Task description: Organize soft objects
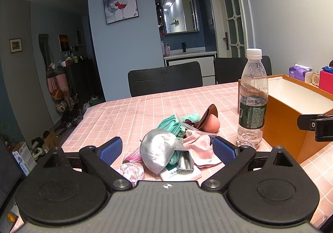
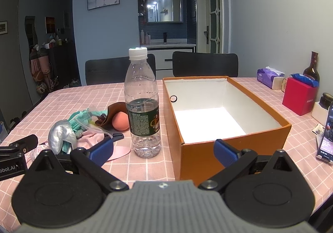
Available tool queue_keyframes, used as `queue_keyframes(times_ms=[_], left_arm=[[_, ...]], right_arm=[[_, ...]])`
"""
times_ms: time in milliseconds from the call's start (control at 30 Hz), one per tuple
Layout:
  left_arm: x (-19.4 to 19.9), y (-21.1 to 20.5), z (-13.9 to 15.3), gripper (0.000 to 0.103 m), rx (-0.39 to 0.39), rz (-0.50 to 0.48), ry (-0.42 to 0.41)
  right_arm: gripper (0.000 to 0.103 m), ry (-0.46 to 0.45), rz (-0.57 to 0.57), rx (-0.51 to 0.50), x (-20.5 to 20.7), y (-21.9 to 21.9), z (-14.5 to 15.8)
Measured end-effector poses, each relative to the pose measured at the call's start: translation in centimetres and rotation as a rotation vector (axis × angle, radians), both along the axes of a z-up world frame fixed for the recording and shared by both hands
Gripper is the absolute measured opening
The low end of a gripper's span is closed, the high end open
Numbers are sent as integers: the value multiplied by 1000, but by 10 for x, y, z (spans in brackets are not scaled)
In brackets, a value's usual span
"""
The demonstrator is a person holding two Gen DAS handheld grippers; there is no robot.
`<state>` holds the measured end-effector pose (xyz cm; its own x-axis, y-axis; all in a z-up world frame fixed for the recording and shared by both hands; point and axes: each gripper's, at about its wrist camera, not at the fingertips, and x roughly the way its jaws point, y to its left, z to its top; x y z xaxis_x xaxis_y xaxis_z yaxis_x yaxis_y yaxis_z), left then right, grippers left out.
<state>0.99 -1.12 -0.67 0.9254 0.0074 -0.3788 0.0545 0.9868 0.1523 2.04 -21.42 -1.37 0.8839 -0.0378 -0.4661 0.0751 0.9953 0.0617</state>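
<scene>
A pile of soft things lies on the pink checked tablecloth [image 1: 145, 108]: a silver fabric piece [image 1: 158, 149], a pink cloth [image 1: 199, 147], a teal cloth [image 1: 177, 124], a brown pouch [image 1: 210, 114] and a peach ball [image 1: 212, 124]. My left gripper [image 1: 167, 149] is open, its blue pads on either side of the pile's near end. An open orange box [image 2: 229, 141] with a white inside stands right of the pile. My right gripper [image 2: 164, 150] is open and empty in front of the box's near left corner. The pile also shows in the right wrist view [image 2: 62, 135].
A clear water bottle [image 2: 143, 105] stands between the pile and the box. A red box [image 2: 299, 97], a tissue pack [image 2: 268, 76], a dark bottle [image 2: 311, 68] and a phone [image 2: 327, 135] sit at the right. Two black chairs [image 2: 204, 64] stand behind the table.
</scene>
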Motion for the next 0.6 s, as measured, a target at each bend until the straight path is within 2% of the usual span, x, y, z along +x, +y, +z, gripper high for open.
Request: queue_keyframes(times_ms=[600], left_arm=[[-1, 1, -1, 103, -4, 4, 4]], right_arm=[[100, 4, 1, -7, 1, 4, 0]])
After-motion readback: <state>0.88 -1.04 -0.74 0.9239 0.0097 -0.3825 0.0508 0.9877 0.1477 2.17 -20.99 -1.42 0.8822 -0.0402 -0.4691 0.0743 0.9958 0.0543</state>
